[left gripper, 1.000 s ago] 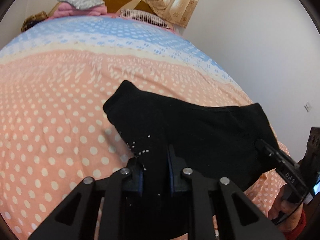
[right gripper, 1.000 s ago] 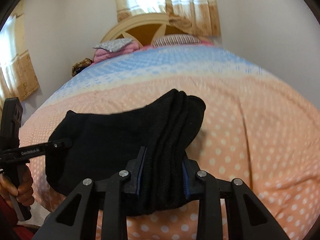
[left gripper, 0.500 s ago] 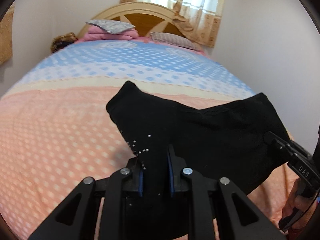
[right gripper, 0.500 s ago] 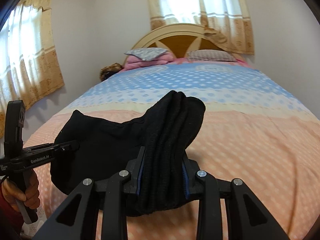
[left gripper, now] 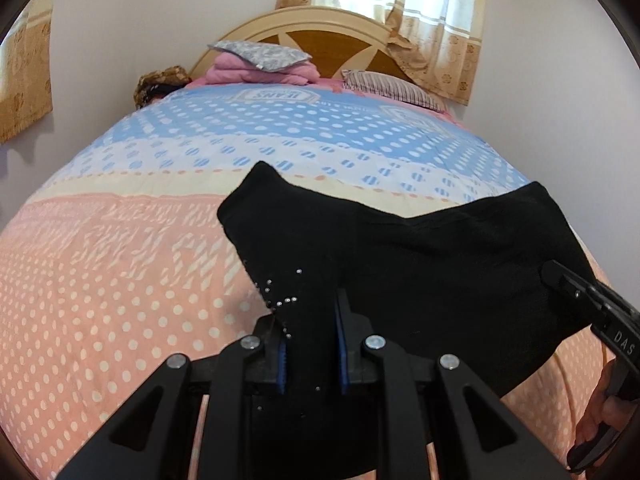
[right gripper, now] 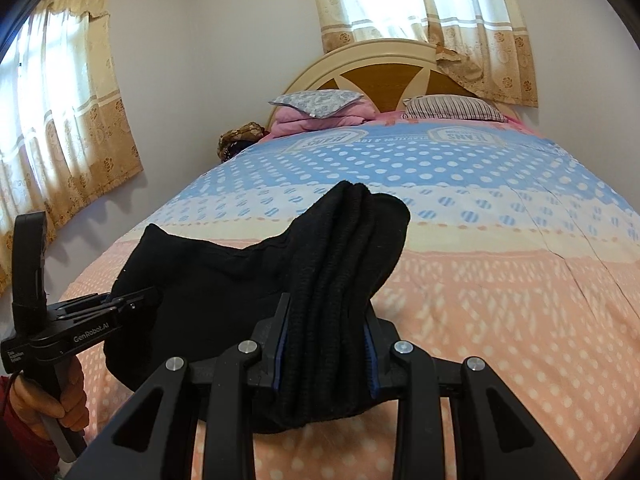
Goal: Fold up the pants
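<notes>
Above the polka-dot bedspread [left gripper: 120,300], both grippers, left [left gripper: 310,344] and right [right gripper: 324,356], pinch the black pants [left gripper: 420,264]; the thick bunch could slip, skewing the fold.

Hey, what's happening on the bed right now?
A person is folding black pants over a polka-dot bedspread. The left hand-held gripper is clamped on a thin edge near small shiny studs, and the right hand-held gripper is clamped on a thick bunch of layers. The pants hang spread between them, lifted above the bed.
</notes>
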`<state>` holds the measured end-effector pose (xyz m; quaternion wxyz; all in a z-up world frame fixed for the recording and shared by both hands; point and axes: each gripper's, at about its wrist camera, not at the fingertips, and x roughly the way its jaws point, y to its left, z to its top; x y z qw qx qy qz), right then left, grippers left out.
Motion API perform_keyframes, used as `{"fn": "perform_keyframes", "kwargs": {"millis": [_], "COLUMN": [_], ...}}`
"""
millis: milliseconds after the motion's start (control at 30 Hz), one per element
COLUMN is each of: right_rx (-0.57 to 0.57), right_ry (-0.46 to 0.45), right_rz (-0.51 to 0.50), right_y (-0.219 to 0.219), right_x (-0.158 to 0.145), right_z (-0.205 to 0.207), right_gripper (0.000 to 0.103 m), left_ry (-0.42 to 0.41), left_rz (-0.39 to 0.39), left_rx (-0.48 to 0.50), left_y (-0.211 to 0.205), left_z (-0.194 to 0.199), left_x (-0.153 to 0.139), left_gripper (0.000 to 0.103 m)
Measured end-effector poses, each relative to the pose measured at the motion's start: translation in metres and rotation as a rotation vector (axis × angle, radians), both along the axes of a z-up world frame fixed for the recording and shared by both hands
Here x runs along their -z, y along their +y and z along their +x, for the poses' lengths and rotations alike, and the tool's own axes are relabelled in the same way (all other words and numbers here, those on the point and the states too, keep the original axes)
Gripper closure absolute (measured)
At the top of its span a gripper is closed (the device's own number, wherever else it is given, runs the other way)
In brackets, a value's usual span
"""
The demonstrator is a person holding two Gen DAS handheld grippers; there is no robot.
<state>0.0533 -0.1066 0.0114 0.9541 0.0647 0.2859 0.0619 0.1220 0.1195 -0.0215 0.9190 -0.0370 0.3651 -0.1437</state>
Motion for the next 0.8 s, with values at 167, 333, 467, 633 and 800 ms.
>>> {"fn": "perform_keyframes", "kwargs": {"millis": [167,333,467,633,800], "right_rx": [-0.007,0.006,-0.001,-0.019,-0.022], "right_ry": [0.009,0.016,0.010,0.013,0.100], "right_rz": [-0.025,-0.026,-0.010,0.044,0.057], "right_y": [0.009,0.009,0.015,0.027,0.040], "right_x": [0.003,0.001,-0.001,0.003,0.032], "right_z": [0.015,0.034,0.051,0.093,0.144], "right_gripper": [0.072,0.072,0.072,0.072,0.072], "left_ry": [0.024,0.022,0.004,-0.012,0.019], "left_rz": [-0.023,-0.020,0.004,0.073,0.129], "left_rx": [-0.004,-0.002,-0.030,-0.085,-0.134], "left_y": [0.003,0.005,0.014,0.026,0.033], "left_z": [0.016,0.030,0.050,0.079,0.103], "left_x": [0.007,0.008,0.003,0.003,0.023], "left_gripper": [0.084,0.084,0.084,0.084,0.083]}}
